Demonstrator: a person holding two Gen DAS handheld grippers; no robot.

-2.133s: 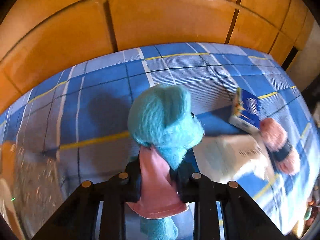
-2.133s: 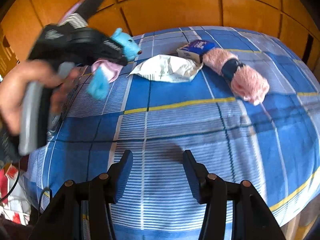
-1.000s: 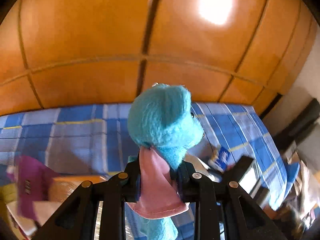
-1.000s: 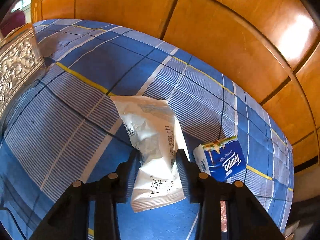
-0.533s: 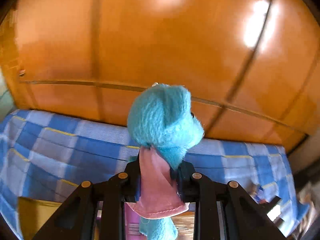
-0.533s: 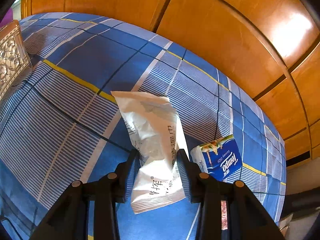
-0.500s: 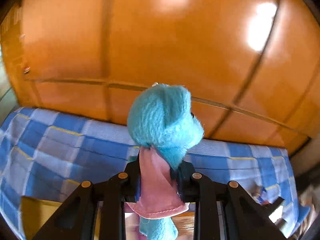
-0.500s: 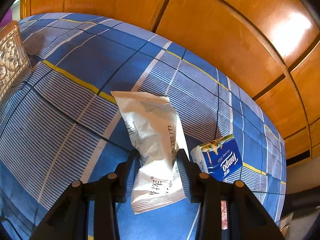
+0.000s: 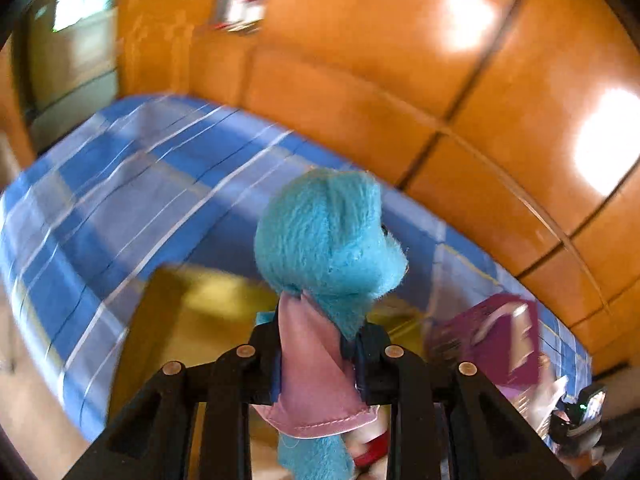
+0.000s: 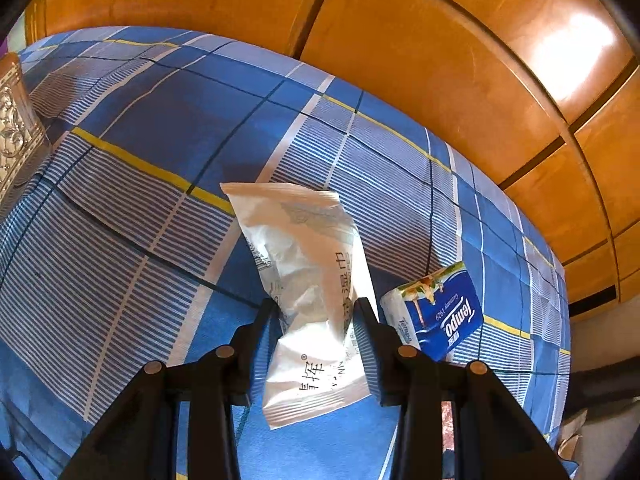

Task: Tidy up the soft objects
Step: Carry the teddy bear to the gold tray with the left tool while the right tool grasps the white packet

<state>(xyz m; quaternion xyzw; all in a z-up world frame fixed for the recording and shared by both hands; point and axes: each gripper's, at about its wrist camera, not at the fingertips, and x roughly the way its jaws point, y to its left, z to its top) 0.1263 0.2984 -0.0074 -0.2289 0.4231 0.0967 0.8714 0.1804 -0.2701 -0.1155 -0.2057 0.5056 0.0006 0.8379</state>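
Observation:
My left gripper (image 9: pixel 316 344) is shut on a turquoise plush toy (image 9: pixel 328 236) wearing a pink cloth (image 9: pixel 316 380); the toy's head sticks up past the fingers. It hangs above a yellow-lined open box (image 9: pixel 208 312) on the blue checked bedspread (image 9: pixel 120 184). The left wrist view is blurred. My right gripper (image 10: pixel 316 320) is shut on a crinkled white wipes packet (image 10: pixel 308 264) that lies on the bedspread (image 10: pixel 140 140); both pads press its sides.
A blue Tempo tissue pack (image 10: pixel 440 316) lies just right of the right gripper. A purple box (image 9: pixel 496 344) sits right of the yellow-lined box. An embossed silver box (image 10: pixel 16 132) stands at the left edge. Orange wooden panels (image 10: pixel 400 40) back the bed.
The left gripper swept sideways with the plush toy and rolled; the yellow-lined box and purple box now sit under it. The right gripper stays put on the packet.

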